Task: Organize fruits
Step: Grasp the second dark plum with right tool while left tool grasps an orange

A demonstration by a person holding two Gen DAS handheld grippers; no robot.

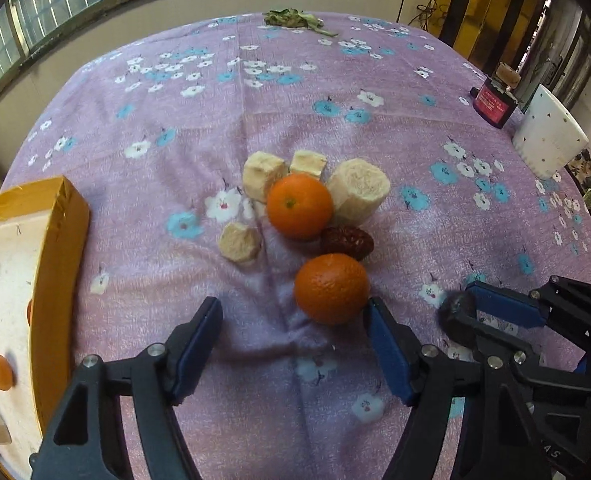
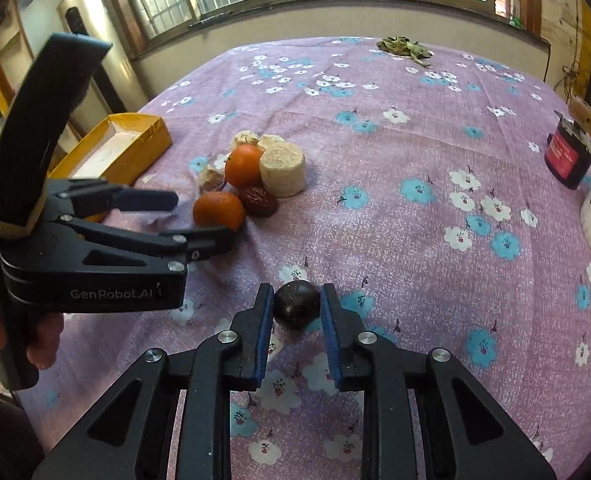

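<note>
Two oranges lie on the purple floral cloth: a near orange [image 1: 331, 289] and a far orange [image 1: 299, 205], with a red date [image 1: 347, 242] between them and several pale fruit chunks [image 1: 358, 192] around. My left gripper [image 1: 293, 314] is open, its right finger touching the near orange. My right gripper [image 2: 296, 307] has its blue pads against a small dark round fruit [image 2: 296, 305] that rests on the cloth; it also shows in the left wrist view [image 1: 457, 306].
A yellow box [image 1: 61, 232] with white inside stands at the left and holds small orange pieces and a pale cube. A white cup [image 1: 547, 136] and a dark red container [image 1: 495, 106] stand at the right edge. Dried leaves [image 1: 295, 19] lie far back.
</note>
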